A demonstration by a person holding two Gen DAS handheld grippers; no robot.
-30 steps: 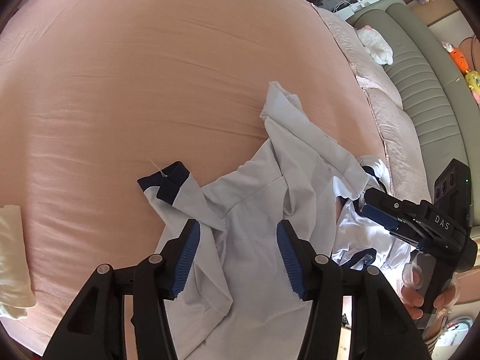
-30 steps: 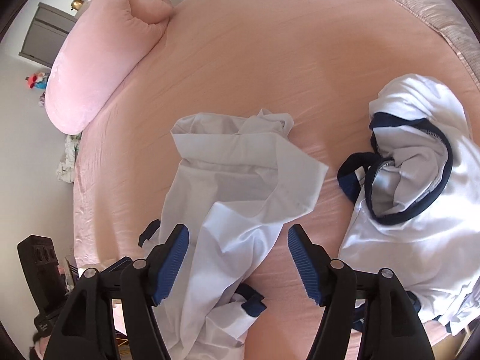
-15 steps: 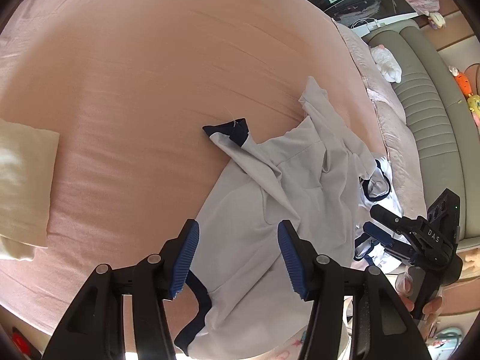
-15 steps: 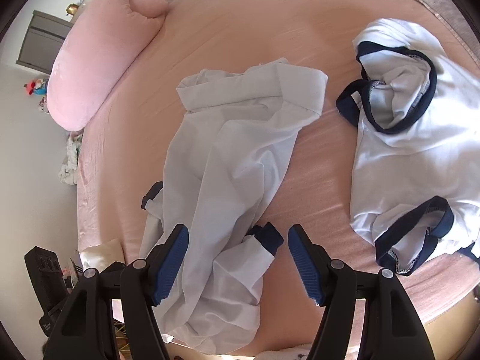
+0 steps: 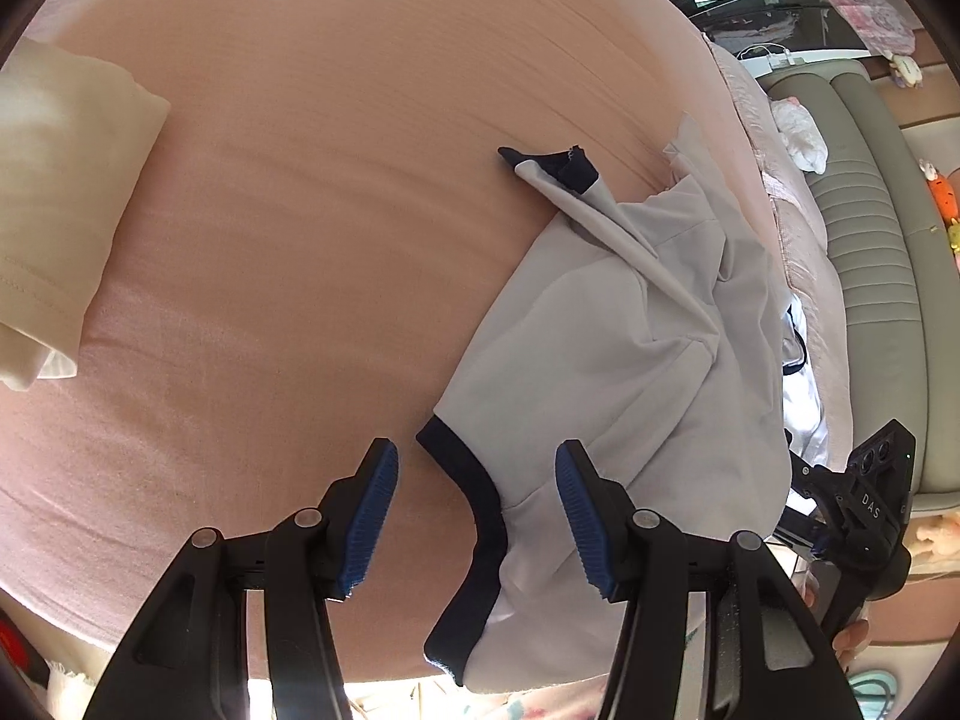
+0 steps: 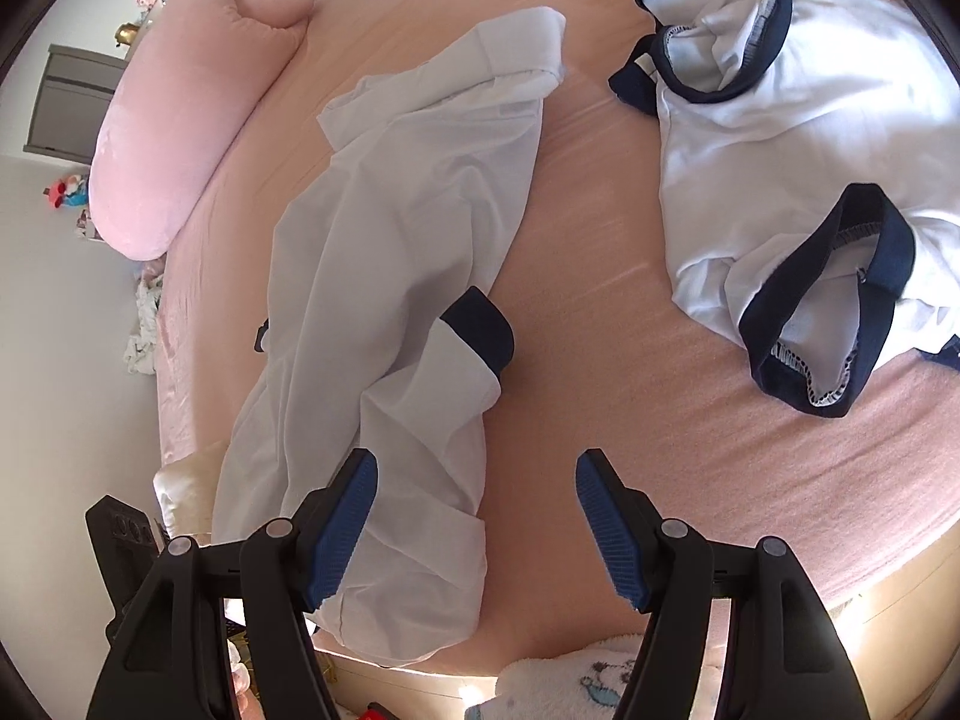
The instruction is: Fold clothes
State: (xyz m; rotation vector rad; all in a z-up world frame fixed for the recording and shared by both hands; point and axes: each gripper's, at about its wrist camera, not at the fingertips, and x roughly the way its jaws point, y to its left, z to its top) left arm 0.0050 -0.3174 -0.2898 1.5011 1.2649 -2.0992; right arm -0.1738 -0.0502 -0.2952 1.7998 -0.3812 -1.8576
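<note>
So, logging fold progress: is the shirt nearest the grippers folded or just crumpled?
Crumpled. The shirt lies bunched lengthwise with loose creases, one navy cuff twisted on top.

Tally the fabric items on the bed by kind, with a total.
Navy-trimmed white shirts: 2, one near the left edge, one on the right
Cream folded cloth: 1
Pink pillow: 1
Total: 4

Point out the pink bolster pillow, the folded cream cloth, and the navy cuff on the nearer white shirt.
pink bolster pillow (image 6: 180, 138), right wrist view, mid-body.
folded cream cloth (image 5: 60, 180), left wrist view, top face.
navy cuff (image 6: 483, 324), right wrist view, band's middle.
</note>
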